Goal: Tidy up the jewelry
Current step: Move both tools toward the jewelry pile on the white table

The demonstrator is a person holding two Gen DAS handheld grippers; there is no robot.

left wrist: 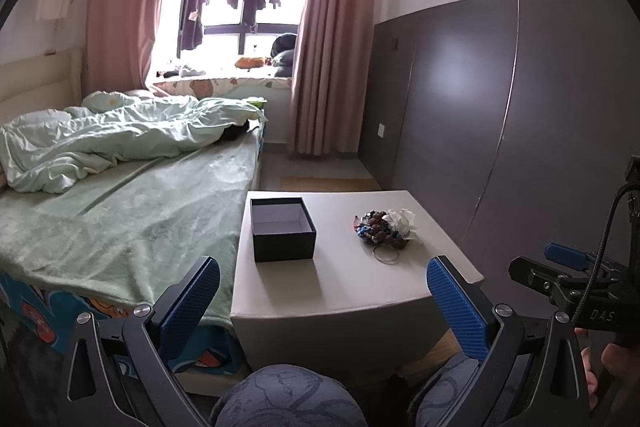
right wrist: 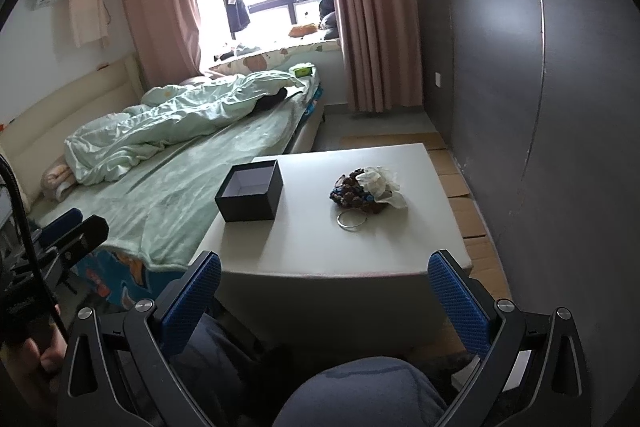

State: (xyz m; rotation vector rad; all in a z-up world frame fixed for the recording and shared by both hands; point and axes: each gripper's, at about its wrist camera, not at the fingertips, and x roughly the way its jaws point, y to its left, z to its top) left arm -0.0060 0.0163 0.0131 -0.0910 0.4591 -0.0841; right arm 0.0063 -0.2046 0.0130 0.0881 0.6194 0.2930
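In front of me stands a low white square counter [right wrist: 320,251]. On it sit an open black cardboard box [right wrist: 250,191], a heap of beaded jewelry [right wrist: 354,193], a white fabric flower [right wrist: 380,181] and a thin silver bangle [right wrist: 351,219].

one box [left wrist: 282,229], one bangle [right wrist: 351,220], two grippers [left wrist: 323,291]

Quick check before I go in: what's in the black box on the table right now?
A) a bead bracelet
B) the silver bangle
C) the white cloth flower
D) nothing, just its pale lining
D. The black box shows only bare pale lining, while the silver bangle, the beads and the white flower all lie on the table beside it.
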